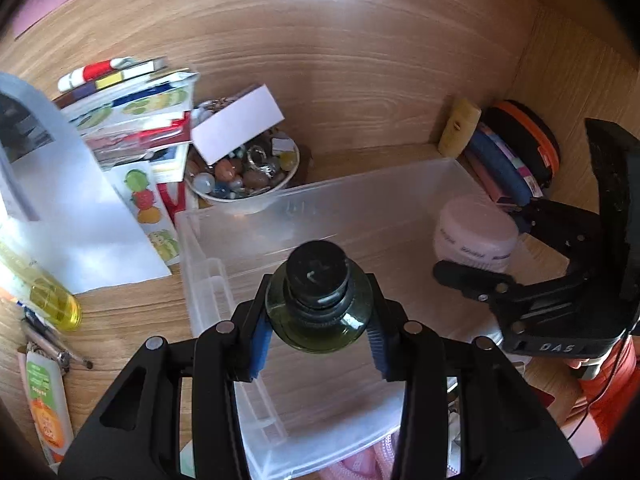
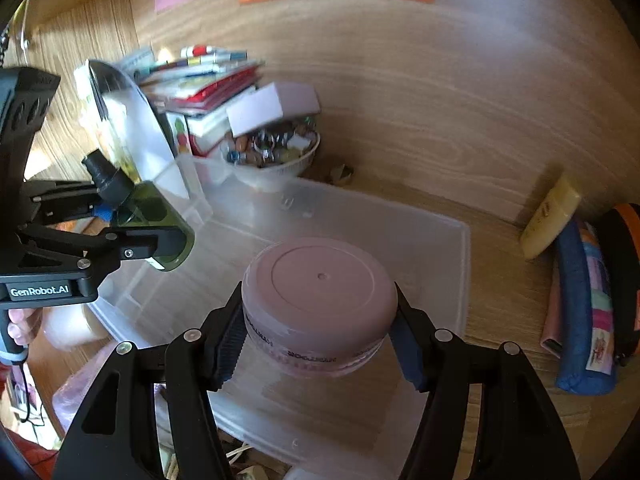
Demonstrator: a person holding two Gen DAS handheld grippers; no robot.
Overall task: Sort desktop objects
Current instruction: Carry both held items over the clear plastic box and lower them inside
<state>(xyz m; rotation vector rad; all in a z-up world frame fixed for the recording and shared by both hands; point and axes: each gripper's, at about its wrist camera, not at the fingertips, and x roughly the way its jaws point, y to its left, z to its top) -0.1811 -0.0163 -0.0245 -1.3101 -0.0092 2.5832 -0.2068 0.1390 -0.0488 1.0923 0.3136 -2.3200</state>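
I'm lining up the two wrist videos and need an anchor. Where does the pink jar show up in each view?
Left wrist view: the pink jar sits at right of centre, held by the right gripper over the clear bin.
Right wrist view: the pink jar is at lower centre, between the gripper's own fingers.
Shared landmark: the bowl of beads behind the bin.

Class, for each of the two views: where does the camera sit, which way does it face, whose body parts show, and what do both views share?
Left wrist: sits on the left tongs, looking down along them at the green bottle they grip; no body part is clear.
Right wrist: sits on the right tongs, looking down at the pink jar they grip; a hand shows.
Shared: clear bin, bead bowl, each other's tongs.
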